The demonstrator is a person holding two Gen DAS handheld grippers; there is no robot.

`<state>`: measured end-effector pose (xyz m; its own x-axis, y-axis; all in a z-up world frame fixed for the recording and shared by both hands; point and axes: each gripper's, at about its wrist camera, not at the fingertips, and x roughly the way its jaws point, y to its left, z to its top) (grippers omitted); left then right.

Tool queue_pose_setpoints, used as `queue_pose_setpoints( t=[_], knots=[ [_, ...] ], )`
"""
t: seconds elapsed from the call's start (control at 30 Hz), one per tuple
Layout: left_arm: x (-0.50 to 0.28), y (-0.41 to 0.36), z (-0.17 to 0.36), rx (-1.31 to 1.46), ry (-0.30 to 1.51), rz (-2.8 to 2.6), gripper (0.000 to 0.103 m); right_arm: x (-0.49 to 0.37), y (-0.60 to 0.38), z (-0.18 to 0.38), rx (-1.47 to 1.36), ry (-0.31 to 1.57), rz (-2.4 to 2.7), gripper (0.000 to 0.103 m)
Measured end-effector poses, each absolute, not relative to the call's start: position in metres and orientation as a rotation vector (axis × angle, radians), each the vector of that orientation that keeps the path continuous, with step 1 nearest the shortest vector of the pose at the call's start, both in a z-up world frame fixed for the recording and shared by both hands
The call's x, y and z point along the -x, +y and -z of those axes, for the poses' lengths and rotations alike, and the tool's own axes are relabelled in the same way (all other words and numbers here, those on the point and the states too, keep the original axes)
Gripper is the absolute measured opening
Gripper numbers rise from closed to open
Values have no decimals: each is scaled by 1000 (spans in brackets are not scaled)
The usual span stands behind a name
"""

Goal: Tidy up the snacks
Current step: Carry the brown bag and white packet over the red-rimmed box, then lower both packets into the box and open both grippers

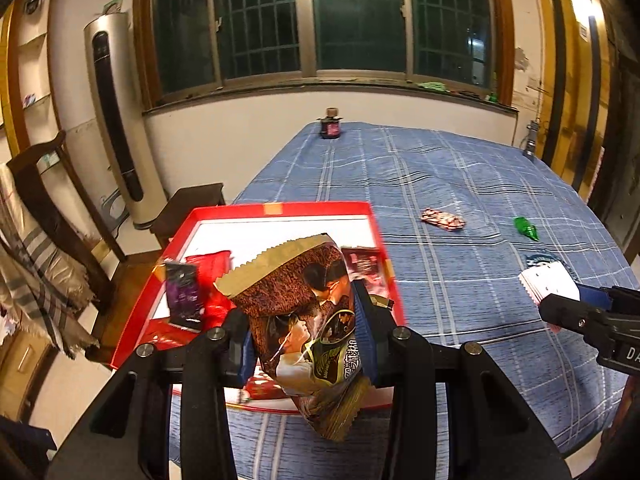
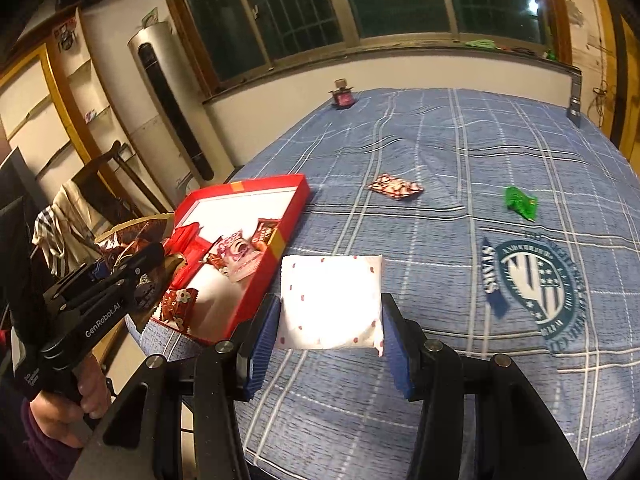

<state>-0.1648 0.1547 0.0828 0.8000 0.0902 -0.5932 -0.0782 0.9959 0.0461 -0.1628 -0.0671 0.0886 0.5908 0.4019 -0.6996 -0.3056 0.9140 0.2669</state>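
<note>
My left gripper (image 1: 304, 320) is shut on a brown snack packet (image 1: 304, 320) printed with faces, held over the near end of the red box (image 1: 276, 209). The red box (image 2: 280, 186) holds several red and purple snack packets. My right gripper (image 2: 328, 320) is shut on a white packet with red dots (image 2: 332, 300), held above the blue checked cloth just right of the box. The right gripper and its white packet (image 1: 548, 284) also show at the right edge of the left wrist view. The left gripper (image 2: 132, 272) shows at the left of the right wrist view.
A red-and-white packet (image 2: 395, 187) and a green packet (image 2: 520, 202) lie on the blue cloth (image 2: 440, 144) further out. A dark jar (image 2: 342, 96) stands at the far table edge. A wooden chair (image 1: 52, 200) and a tall air conditioner (image 1: 116, 120) stand left of the table.
</note>
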Motion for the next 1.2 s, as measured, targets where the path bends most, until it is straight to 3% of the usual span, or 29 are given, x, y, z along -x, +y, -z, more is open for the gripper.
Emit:
queue_pose_setpoints(
  t=[1.2],
  knots=[
    [117,242,-51,29,709,-208,38,96,76,-66,-9,873,-572,53]
  ],
)
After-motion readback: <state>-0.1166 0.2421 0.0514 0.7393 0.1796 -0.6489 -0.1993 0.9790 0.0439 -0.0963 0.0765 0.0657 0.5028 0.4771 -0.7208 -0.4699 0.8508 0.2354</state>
